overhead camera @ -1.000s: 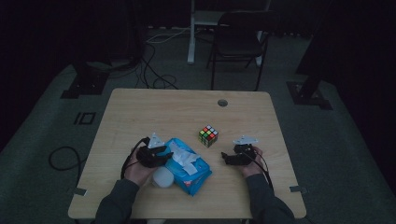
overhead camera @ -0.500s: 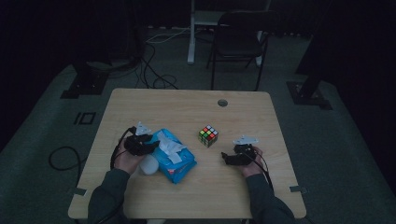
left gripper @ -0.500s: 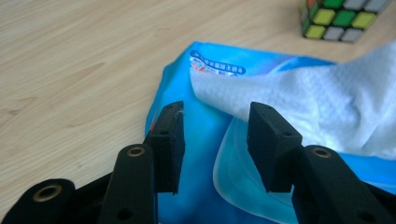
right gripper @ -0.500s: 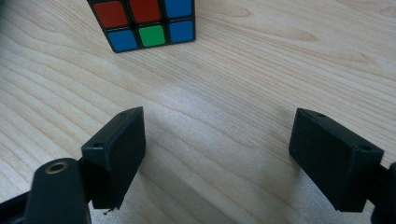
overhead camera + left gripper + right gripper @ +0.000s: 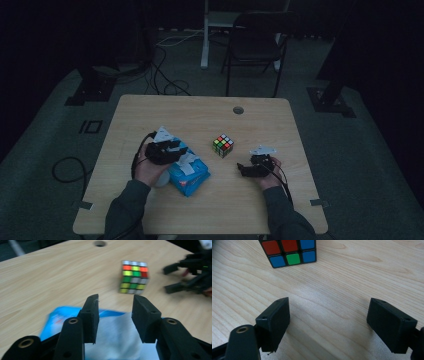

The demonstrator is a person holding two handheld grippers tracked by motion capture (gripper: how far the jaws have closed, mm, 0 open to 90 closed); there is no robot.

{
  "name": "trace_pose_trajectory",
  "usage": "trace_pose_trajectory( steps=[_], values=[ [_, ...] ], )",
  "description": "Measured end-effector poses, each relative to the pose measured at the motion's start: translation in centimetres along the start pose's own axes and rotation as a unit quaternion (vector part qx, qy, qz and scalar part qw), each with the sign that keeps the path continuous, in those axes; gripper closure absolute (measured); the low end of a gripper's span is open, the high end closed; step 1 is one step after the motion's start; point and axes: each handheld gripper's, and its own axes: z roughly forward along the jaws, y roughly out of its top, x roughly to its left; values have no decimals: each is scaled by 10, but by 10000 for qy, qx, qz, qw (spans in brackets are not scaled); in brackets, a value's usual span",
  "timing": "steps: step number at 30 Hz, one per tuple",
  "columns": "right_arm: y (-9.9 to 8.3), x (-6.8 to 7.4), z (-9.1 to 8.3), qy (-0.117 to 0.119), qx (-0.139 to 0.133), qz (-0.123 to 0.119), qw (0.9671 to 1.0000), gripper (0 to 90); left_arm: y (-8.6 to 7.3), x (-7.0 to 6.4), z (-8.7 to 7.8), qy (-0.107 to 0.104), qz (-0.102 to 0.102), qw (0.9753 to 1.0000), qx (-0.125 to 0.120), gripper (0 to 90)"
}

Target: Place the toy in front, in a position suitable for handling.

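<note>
A scrambled Rubik's cube (image 5: pixel 223 145) stands near the middle of the wooden table (image 5: pixel 175 112). Left of it lies a blue packet (image 5: pixel 190 175) with white tissue sticking out of its top. My left gripper (image 5: pixel 176 148) hovers over the packet's far left end; in the left gripper view its jaws (image 5: pixel 115 298) stand apart above the white tissue (image 5: pixel 112 335), gripping nothing, with the cube (image 5: pixel 133 277) ahead. My right gripper (image 5: pixel 244 169) rests right of the cube, open wide (image 5: pixel 328 302) over bare wood, the cube (image 5: pixel 288 252) just ahead of it.
A small white round thing (image 5: pixel 161 181) sits under the left hand, beside the packet. A cable hole (image 5: pixel 238 110) is in the table's far side. Beyond the table stand a dark chair (image 5: pixel 255 50) and floor cables (image 5: pixel 165 80). The room is dim.
The blue packet has slid left and a little farther from the person over the last second. The left gripper swung left, then came back over it. The right gripper has stayed put.
</note>
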Motion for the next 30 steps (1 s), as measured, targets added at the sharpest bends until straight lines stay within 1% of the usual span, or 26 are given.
trace_pose_trajectory(
  steps=[1, 2, 6, 7, 8, 10, 12, 14, 17, 20, 22, 24, 25, 27, 30],
  values=[
    [0, 0, 0, 0, 0, 0, 10000, 186, 0, 0, 0, 0, 0, 10000, 0, 615],
    [0, 0, 0, 0, 1, 2, 10000, 186, 3, -13, 10, -150, 128, 9997, 106, 615],
    [0, 0, 0, -1, 5, 1, 10000, 186, 6, -32, 25, -297, 306, 9986, 305, 735],
    [0, 0, 0, -4, 6, 9, 10000, 186, 6, -39, 31, -292, 364, 9980, 429, 758],
    [0, 0, 0, -4, 4, 6, 10000, 186, 6, -43, 35, -277, 368, 9977, 495, 788],
    [0, 0, 0, -3, 2, 3, 10000, 186, 5, -48, 41, -283, 329, 9972, 605, 816],
    [0, 0, 0, -4, 3, 2, 10000, 186, 3, -54, 47, -297, 329, 9965, 713, 825],
    [0, 0, 0, -4, 2, 3, 10000, 186, 0, -58, 51, -293, 384, 9952, 853, 825],
    [0, 0, 0, -4, 2, 1, 10000, 186, -3, -63, 54, -287, 504, 9935, 980, 840],
    [0, 0, 0, -4, 2, 2, 10000, 186, -3, -66, 54, -277, 542, 9927, 1043, 869],
    [0, 0, 0, -4, 3, 4, 10000, 186, -4, -68, 54, -283, 616, 9914, 1115, 880],
    [0, 0, 0, -4, 2, 4, 10000, 186, -7, -69, 55, -162, 710, 9900, 1210, 882],
    [0, 0, 0, -3, 5, 6, 10000, 186, -8, -68, 54, -178, 653, 9905, 1200, 888],
    [0, 0, 0, -4, 4, 4, 10000, 186, -11, -67, 51, -53, 699, 9894, 1269, 897],
    [0, 0, 0, -5, 4, 5, 10000, 186, -16, -64, 45, -117, 673, 9896, 1263, 893]
  ],
)
